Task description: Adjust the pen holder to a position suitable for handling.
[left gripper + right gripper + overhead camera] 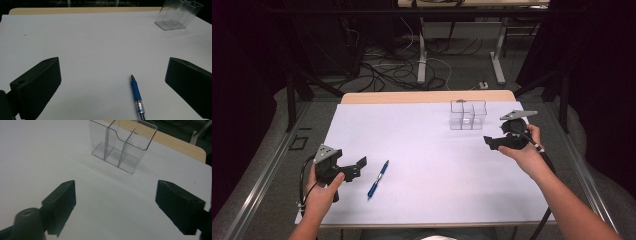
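Note:
A blue pen (pixel 377 179) lies on the white table sheet (pixel 422 160), left of the middle. In the left gripper view the pen (pixel 137 97) lies just ahead, between the wide-apart jaws and nearer the right one. My left gripper (pixel 357 167) is open, just left of the pen, with nothing held. A clear plastic holder (pixel 467 114) with several compartments stands upright at the back right, seemingly with nothing inside. My right gripper (pixel 490 142) is open to the right of the holder, slightly nearer me. The holder (pixel 122 147) stands ahead of its jaws, apart from them.
The table's wooden far edge (pixel 427 96) runs behind the sheet. On the floor beyond it lie cables and stand table legs (pixel 422 55). The person's forearms come in from the bottom left and bottom right.

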